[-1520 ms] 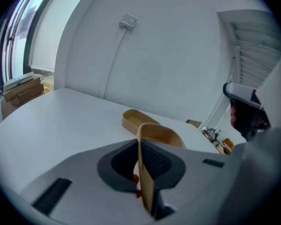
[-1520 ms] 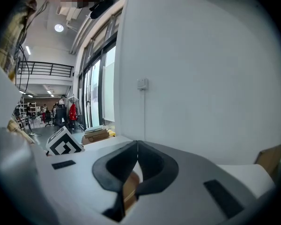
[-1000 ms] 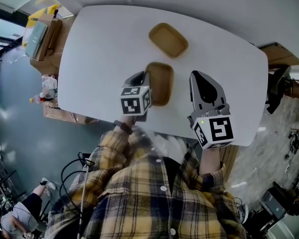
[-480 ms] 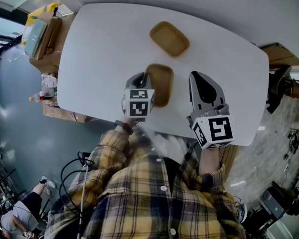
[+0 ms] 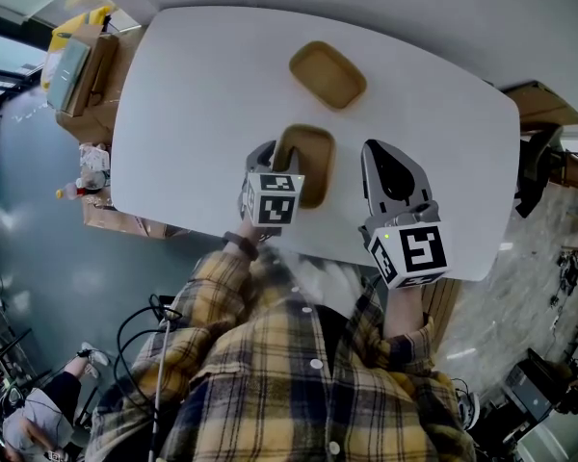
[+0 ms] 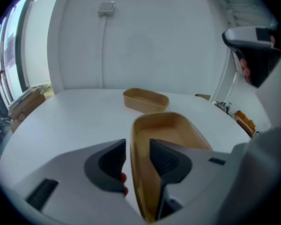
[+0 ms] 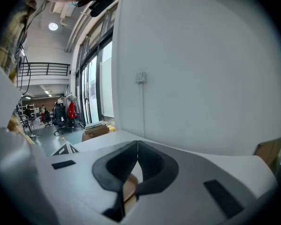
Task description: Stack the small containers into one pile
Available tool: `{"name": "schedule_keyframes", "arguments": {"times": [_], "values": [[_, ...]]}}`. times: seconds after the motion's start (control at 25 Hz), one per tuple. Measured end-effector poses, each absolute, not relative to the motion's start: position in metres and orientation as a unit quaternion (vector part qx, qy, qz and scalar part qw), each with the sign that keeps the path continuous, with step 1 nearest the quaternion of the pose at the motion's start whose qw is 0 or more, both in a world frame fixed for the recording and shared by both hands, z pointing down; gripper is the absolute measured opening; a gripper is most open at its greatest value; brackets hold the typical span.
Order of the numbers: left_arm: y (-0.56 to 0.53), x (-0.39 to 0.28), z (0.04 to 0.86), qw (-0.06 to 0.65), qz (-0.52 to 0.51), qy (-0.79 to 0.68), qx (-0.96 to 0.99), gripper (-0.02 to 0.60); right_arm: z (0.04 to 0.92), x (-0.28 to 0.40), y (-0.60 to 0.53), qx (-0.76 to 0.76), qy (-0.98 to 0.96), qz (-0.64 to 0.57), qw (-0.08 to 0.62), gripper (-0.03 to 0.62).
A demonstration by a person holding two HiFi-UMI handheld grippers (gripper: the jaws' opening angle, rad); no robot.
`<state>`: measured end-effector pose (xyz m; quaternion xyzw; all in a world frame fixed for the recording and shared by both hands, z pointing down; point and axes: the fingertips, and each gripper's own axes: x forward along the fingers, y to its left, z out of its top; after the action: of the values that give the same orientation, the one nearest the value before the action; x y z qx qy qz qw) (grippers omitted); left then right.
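Two tan oval containers lie apart on the white table [image 5: 193, 94]: the far container [image 5: 328, 75] [image 6: 146, 100] and the near container [image 5: 313, 166] [image 6: 171, 130]. My left gripper [image 5: 277, 154] [image 6: 136, 149] straddles the near container's left wall. Its jaws are opening; a slim gap shows between the outer pad and the wall. Just right of the near container, my right gripper [image 5: 376, 150] [image 7: 137, 149] hovers shut with nothing in it. A sliver of tan container [image 7: 128, 189] shows under its jaws.
Cardboard boxes [image 5: 82, 65] stand on the floor past the table's left end. The table's near edge runs just under both grippers, against my plaid shirt [image 5: 299, 383]. A white wall with a small box and cable [image 6: 106, 7] rises behind the table.
The left gripper's jaws have spread apart around the near container's left wall, and the gripper has shifted slightly right. The right gripper and both containers have stayed almost where they were.
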<state>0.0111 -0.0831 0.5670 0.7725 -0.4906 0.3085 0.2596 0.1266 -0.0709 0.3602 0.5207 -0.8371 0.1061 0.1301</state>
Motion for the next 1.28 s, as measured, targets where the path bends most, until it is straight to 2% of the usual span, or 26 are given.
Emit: {"name": "schedule_keyframes", "arguments": {"times": [0.84, 1.04, 1.28], "values": [[-0.095, 0.002, 0.571, 0.264, 0.316, -0.496, 0.764, 0.135, 0.376, 0.129, -0.096, 0.511, -0.839, 0.126, 0.134, 0.015], [-0.093, 0.013, 0.562, 0.264, 0.302, -0.468, 0.788, 0.167, 0.381, 0.133, -0.114, 0.503, -0.843, 0.135, 0.134, 0.015], [-0.102, 0.009, 0.539, 0.251, 0.283, -0.464, 0.801, 0.168, 0.392, 0.134, -0.147, 0.476, -0.855, 0.151, 0.143, 0.017]]}}
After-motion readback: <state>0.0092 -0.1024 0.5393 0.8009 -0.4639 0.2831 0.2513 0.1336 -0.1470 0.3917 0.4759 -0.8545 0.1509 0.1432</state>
